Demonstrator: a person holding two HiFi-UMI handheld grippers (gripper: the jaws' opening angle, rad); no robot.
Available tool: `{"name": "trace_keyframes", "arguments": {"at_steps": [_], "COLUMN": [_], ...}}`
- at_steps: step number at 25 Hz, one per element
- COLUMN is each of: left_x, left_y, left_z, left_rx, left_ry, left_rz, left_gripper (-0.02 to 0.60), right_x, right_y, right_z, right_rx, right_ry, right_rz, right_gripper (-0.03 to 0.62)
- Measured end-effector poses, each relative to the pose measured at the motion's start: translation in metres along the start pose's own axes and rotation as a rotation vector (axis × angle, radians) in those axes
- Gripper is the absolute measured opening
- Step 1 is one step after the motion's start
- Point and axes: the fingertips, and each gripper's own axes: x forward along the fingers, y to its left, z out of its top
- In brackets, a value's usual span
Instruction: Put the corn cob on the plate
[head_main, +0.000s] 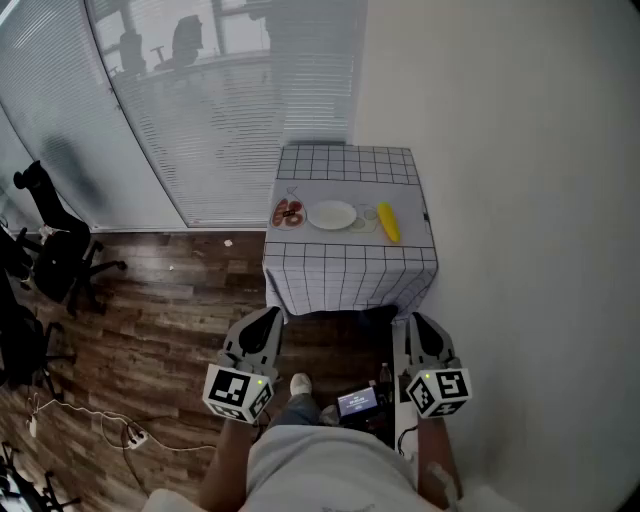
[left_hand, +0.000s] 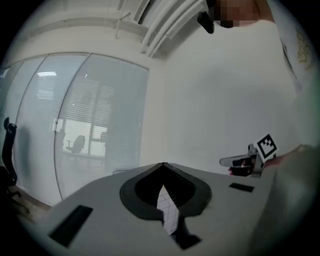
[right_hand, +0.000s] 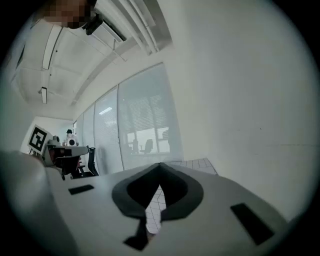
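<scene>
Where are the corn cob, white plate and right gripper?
corn cob (head_main: 388, 222), head view, middle of the cob.
white plate (head_main: 333, 215), head view, its bare centre.
right gripper (head_main: 415, 322), head view, its closed jaw tips.

No readable text, brand or number is showing anywhere. The left marker cube (head_main: 238, 392) and right marker cube (head_main: 440, 391) are displaying only black-and-white square patterns.

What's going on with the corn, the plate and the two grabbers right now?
plate: empty, on the table.
corn cob: lying on the table right of the plate, not on it.
left gripper: shut, holding nothing, short of the table.
right gripper: shut, holding nothing, short of the table.
</scene>
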Motion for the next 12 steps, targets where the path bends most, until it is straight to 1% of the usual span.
{"name": "trace_keyframes", "arguments": {"at_steps": [2,3,7,12], "left_x": [-0.012,-0.016,-0.026,-0.025], "left_y": [0.002,0.003,0.006,0.006], "left_z": [0.003,0.004,0.004,-0.001], "left_rx": [-0.057,-0.069,-0.081,-0.033], "left_ry": [-0.031,-0.04,-0.061,-0.04], "left_rz": [-0.003,-0.002,0.0,0.025], "left_gripper": [0.008,0.008,0.008,0.008], "right_x": [-0.005,-0.007,-0.016,-0.022], "right_y": [0.002,0.003,0.006,0.018], "right_z": [-0.003,-0.004,-0.001,0.016], "right_rx": [-0.004,-0.004,0.002,0.002], "right_ry": [0.002,0.002,-0.003,-0.037], "right_rz": [-0.002,-0.005,-0.007,0.053], "right_gripper": [0.006,0.006,0.006,0.006]}}
